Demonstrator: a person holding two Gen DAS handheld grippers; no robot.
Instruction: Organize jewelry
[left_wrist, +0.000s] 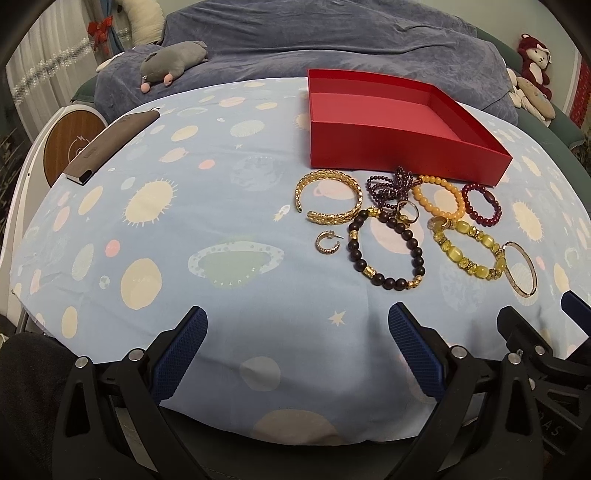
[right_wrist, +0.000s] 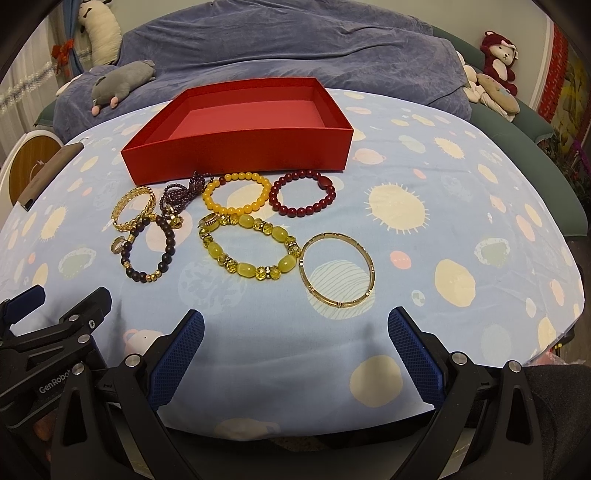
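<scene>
Left tool and right tool gape wide, seemingly side by side.

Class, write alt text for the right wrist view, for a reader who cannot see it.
An empty red box sits on a planet-print cloth, with bracelets laid out before it: orange beads, dark red beads, yellow-green beads and a thin gold bangle. The open right gripper hovers nearby, empty.
</scene>
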